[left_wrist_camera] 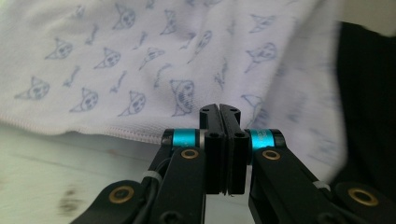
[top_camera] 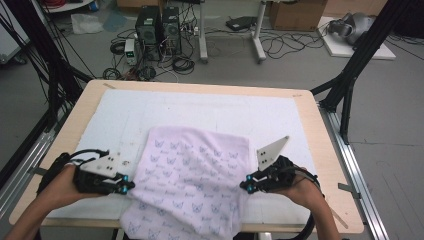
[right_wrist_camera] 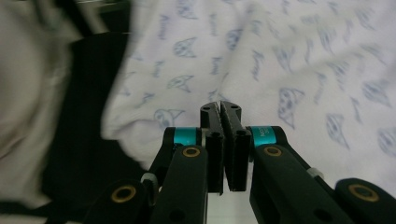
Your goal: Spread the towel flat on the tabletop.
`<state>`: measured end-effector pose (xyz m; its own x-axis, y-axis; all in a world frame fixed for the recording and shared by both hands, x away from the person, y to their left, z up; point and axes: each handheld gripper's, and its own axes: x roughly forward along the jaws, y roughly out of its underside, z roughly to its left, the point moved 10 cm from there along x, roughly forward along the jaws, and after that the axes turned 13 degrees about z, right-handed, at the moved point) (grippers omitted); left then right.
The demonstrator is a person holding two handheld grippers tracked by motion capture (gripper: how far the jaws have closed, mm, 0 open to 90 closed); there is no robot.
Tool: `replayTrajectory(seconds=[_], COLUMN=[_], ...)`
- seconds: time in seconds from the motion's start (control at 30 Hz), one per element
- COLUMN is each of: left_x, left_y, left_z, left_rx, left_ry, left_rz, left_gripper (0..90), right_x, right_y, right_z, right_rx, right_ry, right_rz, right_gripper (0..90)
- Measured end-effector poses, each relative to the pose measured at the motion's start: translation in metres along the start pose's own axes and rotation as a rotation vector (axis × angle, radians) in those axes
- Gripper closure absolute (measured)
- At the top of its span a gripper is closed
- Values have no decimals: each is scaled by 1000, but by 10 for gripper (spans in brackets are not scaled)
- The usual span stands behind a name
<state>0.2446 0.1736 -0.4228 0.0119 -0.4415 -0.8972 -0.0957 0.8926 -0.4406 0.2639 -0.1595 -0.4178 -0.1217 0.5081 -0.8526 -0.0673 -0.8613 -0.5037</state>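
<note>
Both grippers, left gripper (top_camera: 127, 186) and right gripper (top_camera: 246, 186), are pinching shut on opposite side edges of the butterfly-print cloth (top_camera: 192, 175), which is draping over the table's (top_camera: 320, 150) near edge; I'm gripping both sides so it lifts evenly.

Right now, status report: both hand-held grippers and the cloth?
Left hand-held gripper shut on cloth edge. Right hand-held gripper shut on opposite edge. Cloth overhangs near side of table. Nothing in the way.

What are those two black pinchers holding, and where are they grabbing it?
Each hand-held gripper, left and right, is pinched shut on the butterfly-print cloth, one at each side edge, near the table's front.
</note>
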Motion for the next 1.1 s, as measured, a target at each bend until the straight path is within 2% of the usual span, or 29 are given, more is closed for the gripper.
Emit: replayTrajectory(seconds=[0.03,0.07,0.1,0.13,0.17,0.23,0.3,0.33,0.37,0.4,0.43,0.47,0.57,0.7,0.9,0.93,0.97,1.03,1.1], left_x=[-1,0,-1,-1,-1,-1,2,5,10,15,21,28,49,69,82,86,86,86,85], left_y=[3,4,4,4,3,2,-3,-6,-8,-9,-11,-12,-12,-6,4,5,5,5,5], left_z=[-10,-16,-17,-12,-7,9,23,31,38,44,50,57,73,87,99,99,99,100,99], left_rx=[24,36,42,31,-6,-13,-42,-46,-59,-61,-61,-61,-78,-108,-165,-166,-171,-199,-204], left_ry=[41,57,43,21,15,-58,-86,-118,-129,-133,-141,-151,-141,-122,-104,-102,-96,-87,-70], left_rz=[3,-9,-22,-29,-36,-42,-45,-49,-40,-25,-16,0,35,87,160,175,167,159,157], left_gripper=[882,879,868,800,682,631,578,551,542,540,540,533,514,526,607,621,635,682,779], right_x=[3,6,11,14,17,21,24,25,26,30,30,33,43,57,68,68,68,69,69], right_y=[0,2,5,7,7,9,7,8,8,12,12,14,24,32,38,37,36,36,35], right_z=[9,18,22,23,21,12,-1,-9,-19,-36,-36,-43,-62,-74,-85,-86,-86,-84,-86], right_rx=[-21,-40,-63,-61,-42,-5,32,60,89,147,147,166,206,209,215,216,214,226,237], right_ry=[-51,-94,-101,-105,-101,-62,2,41,87,156,156,183,246,249,231,221,219,182,176], right_rz=[2,21,40,55,50,69,79,91,108,150,150,174,259,329,399,400,400,404,411], right_gripper=[886,882,871,806,674,661,598,592,592,592,592,592,591,585,613,637,679,831,872])
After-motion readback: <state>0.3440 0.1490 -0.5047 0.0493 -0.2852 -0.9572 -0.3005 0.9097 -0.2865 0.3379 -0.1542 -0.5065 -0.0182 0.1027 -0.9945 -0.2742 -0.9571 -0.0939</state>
